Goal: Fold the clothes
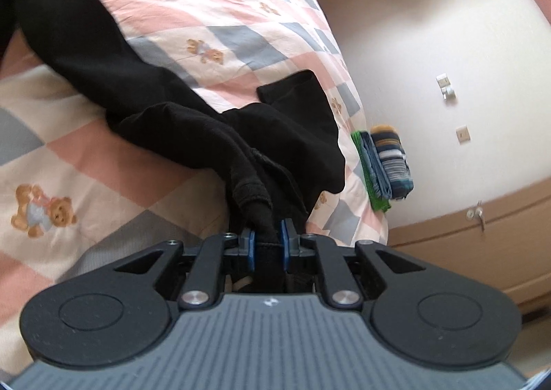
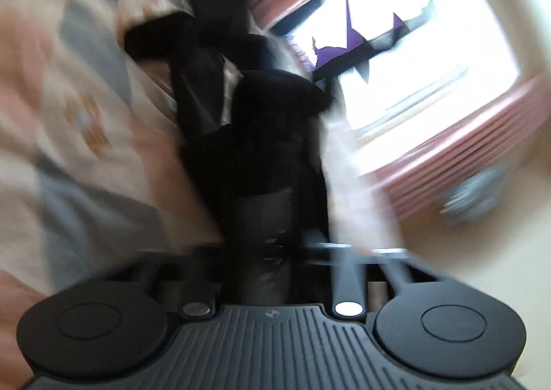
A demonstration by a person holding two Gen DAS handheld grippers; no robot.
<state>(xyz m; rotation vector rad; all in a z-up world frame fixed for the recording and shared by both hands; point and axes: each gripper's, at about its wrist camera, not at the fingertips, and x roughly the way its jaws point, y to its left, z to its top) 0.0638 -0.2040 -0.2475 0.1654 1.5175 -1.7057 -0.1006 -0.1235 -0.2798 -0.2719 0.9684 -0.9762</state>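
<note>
Where bed ends: quilt [image 1: 144, 162] edge runs right; folded stack [image 1: 385, 166] just beside it.
Garment: black garment [image 1: 144, 80] on quilt, long axis upper-left to fingers.
Left gripper [image 1: 268, 245]: pinching garment.
Right gripper [image 2: 275, 245]: blurred, cannot tell.

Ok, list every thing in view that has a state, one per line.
left gripper: shut on the black garment, cloth bunched between its blue pads.
black garment: unfolded, rumpled, trailing across the bed.
right gripper: blurred; dark cloth runs between its fingers, grip cannot be told.
patchwork quilt: spread flat over the bed.
folded clothes: stacked at the bed's edge.
cabinet door: closed.
</note>
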